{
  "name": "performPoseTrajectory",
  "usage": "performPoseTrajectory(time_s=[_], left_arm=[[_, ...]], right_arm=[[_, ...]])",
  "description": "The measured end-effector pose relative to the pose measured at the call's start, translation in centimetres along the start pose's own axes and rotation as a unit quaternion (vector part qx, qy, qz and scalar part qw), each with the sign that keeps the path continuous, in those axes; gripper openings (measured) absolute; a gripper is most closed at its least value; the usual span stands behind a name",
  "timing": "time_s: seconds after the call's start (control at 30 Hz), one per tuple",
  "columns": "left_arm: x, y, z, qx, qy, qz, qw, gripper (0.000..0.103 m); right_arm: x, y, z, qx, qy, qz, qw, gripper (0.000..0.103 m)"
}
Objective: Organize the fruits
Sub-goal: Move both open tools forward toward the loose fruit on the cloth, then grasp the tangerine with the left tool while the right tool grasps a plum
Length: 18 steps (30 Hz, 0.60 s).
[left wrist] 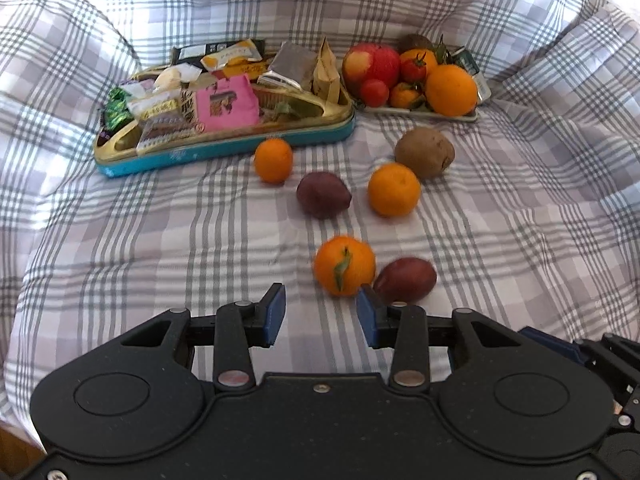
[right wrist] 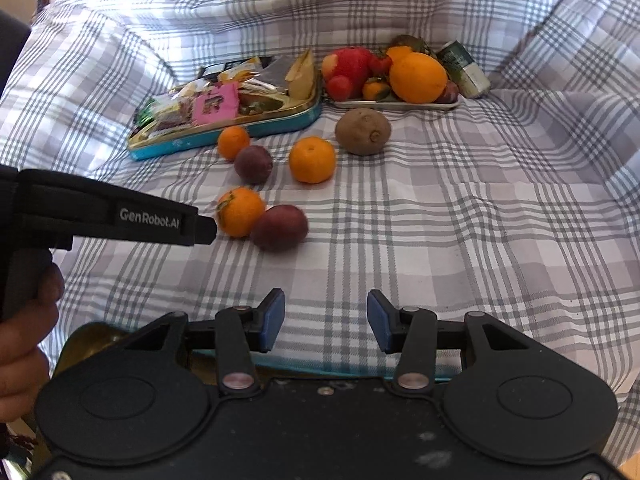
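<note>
Loose fruit lies on the checked cloth. An orange with a leaf [left wrist: 344, 265] [right wrist: 240, 212] touches a dark red fruit [left wrist: 405, 280] [right wrist: 280, 227]. Farther back lie a purple fruit [left wrist: 323, 195], two oranges [left wrist: 393, 189] [left wrist: 273, 160] and a brown kiwi [left wrist: 425, 153]. A white tray [left wrist: 424, 114] [right wrist: 396, 105] at the back holds piled fruit. My left gripper [left wrist: 321, 308] is open and empty, its right fingertip just short of the leafy orange. My right gripper [right wrist: 326, 312] is open over bare cloth, well short of the fruit.
A gold and blue tin [left wrist: 224, 148] [right wrist: 224, 136] full of snack packets stands left of the tray. A can [right wrist: 464, 68] lies behind the tray. The cloth rises in folds on all sides. A hand [right wrist: 24, 332] holds the left gripper's handle.
</note>
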<state>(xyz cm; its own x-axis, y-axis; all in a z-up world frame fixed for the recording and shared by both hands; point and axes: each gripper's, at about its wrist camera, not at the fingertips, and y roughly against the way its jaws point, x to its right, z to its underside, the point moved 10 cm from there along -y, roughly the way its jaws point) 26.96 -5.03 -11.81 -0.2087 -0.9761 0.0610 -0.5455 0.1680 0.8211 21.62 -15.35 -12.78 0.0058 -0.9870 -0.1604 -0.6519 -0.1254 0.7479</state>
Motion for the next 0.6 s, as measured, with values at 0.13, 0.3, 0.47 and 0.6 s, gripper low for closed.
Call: performPoseTrajectory(time_s=[0.13, 0.3, 0.47, 0.6], left_arm=[[0.3, -0.7, -0.9, 0.002, 0.005, 0.013, 0.9999, 0.048], [1.0, -1.8, -1.5, 0.001, 0.001, 0.017, 0.9998, 0.048], [1.3, -3.2, -1.4, -0.013, 0.002, 0.02, 0.9997, 0.048], [1.3, -3.4, -1.5, -0.01, 0.004, 0.015, 0.9998, 0.05]], right_arm=[[1.0, -0.1, -1.0, 0.012, -0.024, 0.002, 1.0, 0.048], [2.2, 0.0, -2.0, 0.027, -0.042, 0.01, 0.999, 0.048], [3.1, -0.3, -2.3, 0.028, -0.053, 0.016, 0.998, 0.048], [3.2, -0.5, -2.0, 0.025, -0.055, 0.018, 0.998, 0.048]])
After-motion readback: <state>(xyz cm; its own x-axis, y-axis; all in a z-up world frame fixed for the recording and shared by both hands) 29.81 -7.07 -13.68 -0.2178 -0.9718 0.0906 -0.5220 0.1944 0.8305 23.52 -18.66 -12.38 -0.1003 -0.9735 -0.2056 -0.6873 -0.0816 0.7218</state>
